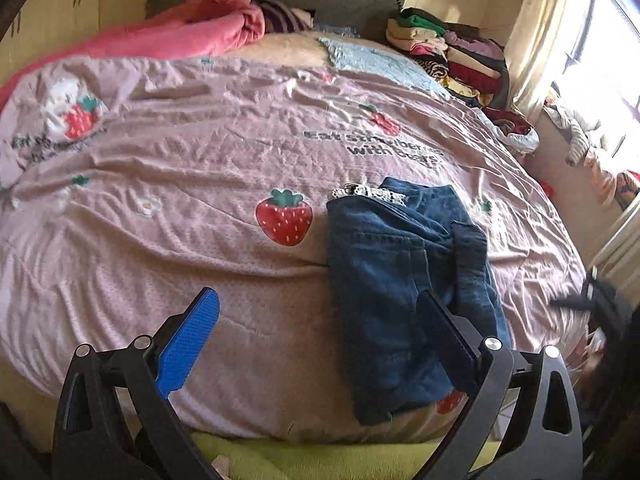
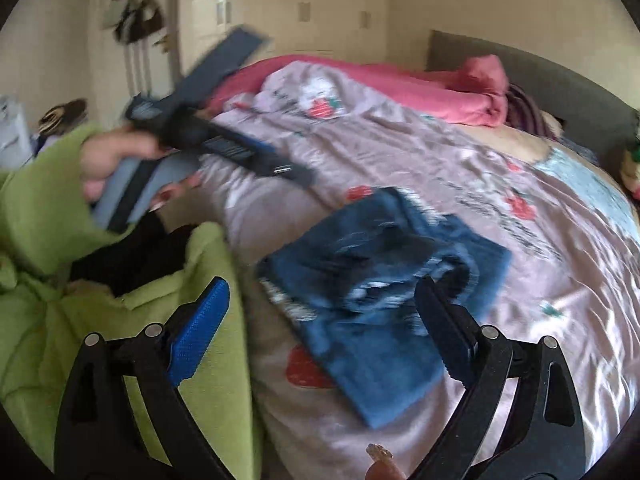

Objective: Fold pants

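Blue denim pants lie folded into a compact stack on the pink strawberry bedspread, near the bed's front edge. My left gripper is open and empty above the front edge, its right finger over the pants' near part. In the right wrist view the pants look blurred; my right gripper is open and empty, raised over them. The left gripper's body, held in a hand with a green sleeve, shows at upper left.
A pink quilt lies bunched at the head of the bed. A stack of folded clothes sits at the far right corner. A light blue cloth lies near it. Green clothing of the person fills the lower left.
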{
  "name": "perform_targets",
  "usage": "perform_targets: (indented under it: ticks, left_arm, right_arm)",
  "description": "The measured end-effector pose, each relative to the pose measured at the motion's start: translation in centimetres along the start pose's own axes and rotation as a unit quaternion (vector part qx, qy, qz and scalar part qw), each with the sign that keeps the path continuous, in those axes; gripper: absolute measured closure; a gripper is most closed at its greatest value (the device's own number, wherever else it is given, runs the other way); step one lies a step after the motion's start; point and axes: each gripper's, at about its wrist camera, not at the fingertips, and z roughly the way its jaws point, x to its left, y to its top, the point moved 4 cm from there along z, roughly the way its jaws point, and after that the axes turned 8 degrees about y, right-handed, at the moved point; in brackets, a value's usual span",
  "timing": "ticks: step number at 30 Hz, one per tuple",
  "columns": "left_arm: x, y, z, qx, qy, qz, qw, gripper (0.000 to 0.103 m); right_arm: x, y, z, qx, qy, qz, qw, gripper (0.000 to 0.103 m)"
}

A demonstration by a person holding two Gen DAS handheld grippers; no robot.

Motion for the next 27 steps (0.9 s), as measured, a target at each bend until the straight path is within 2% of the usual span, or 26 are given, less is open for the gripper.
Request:
perform_targets:
  ticks: [2, 5, 9, 11, 12, 14, 15, 16, 17, 18, 20, 23, 25, 27]
  left_arm:
    - [-0.1, 0.6, 1.1, 0.007, -0.004, 0.000, 1.0000, 0.005]
    - [-1.0, 1.3, 2.8, 0.024, -0.017, 0.014, 0.9995, 0.006]
    - [-2.9, 1.8, 4.2, 0.034, -0.036, 0.036, 0.9981, 0.008]
    - [-4.0, 1.8, 5.2, 0.044, -0.050, 0.047, 0.9967, 0.036]
    - [-4.4, 1.9, 5.5, 0.048, -0.053, 0.050, 0.9962, 0.037]
    - [-5.1, 1.8, 6.5, 0.055, -0.047, 0.063, 0.9953, 0.037]
    - [-5.3, 1.8, 6.8, 0.059, -0.045, 0.066, 0.9950, 0.037]
    - [-5.5, 1.7, 7.5, 0.065, -0.042, 0.068, 0.9947, 0.037]
    - [-5.4, 1.7, 7.9, 0.068, -0.040, 0.068, 0.9946, 0.037]
    - [-5.4, 1.7, 8.3, 0.071, -0.036, 0.067, 0.9945, 0.036]
    - [-5.4, 1.5, 8.6, 0.073, -0.042, 0.065, 0.9943, 0.034]
    - [-5.4, 1.4, 8.9, 0.066, -0.043, 0.070, 0.9945, 0.029]
    - [-5.4, 1.4, 9.2, 0.064, -0.045, 0.066, 0.9947, 0.029]
    - [-5.3, 1.2, 9.3, 0.062, -0.049, 0.056, 0.9953, 0.025]
  right_arm:
    - [0.9, 0.0, 1.1, 0.010, 0.012, -0.017, 1.000, 0.028]
    - [1.6, 0.0, 2.7, 0.027, 0.027, -0.035, 0.999, 0.041]
    - [2.2, -0.1, 5.0, 0.058, 0.021, -0.078, 0.995, 0.057]
    - [2.2, 0.0, 6.2, 0.073, 0.011, -0.106, 0.992, 0.058]
    - [2.3, 0.0, 6.7, 0.079, 0.004, -0.119, 0.990, 0.058]
    - [2.1, -0.1, 7.9, 0.096, -0.021, -0.145, 0.985, 0.059]
    - [2.1, -0.2, 8.4, 0.102, -0.027, -0.158, 0.982, 0.069]
    - [2.2, -0.5, 8.9, 0.109, -0.018, -0.169, 0.979, 0.086]
    - [2.2, -0.6, 9.1, 0.114, -0.003, -0.167, 0.979, 0.093]
    - [2.2, -0.8, 9.0, 0.120, 0.012, -0.159, 0.980, 0.096]
    - [2.5, -1.0, 7.8, 0.133, 0.035, -0.147, 0.979, 0.099]
    - [2.4, -1.4, 5.8, 0.119, 0.068, -0.110, 0.985, 0.099]
    - [1.7, -2.9, 6.5, 0.134, 0.053, -0.097, 0.985, 0.099]
    - [1.1, -3.8, 7.4, 0.136, 0.055, -0.062, 0.987, 0.099]
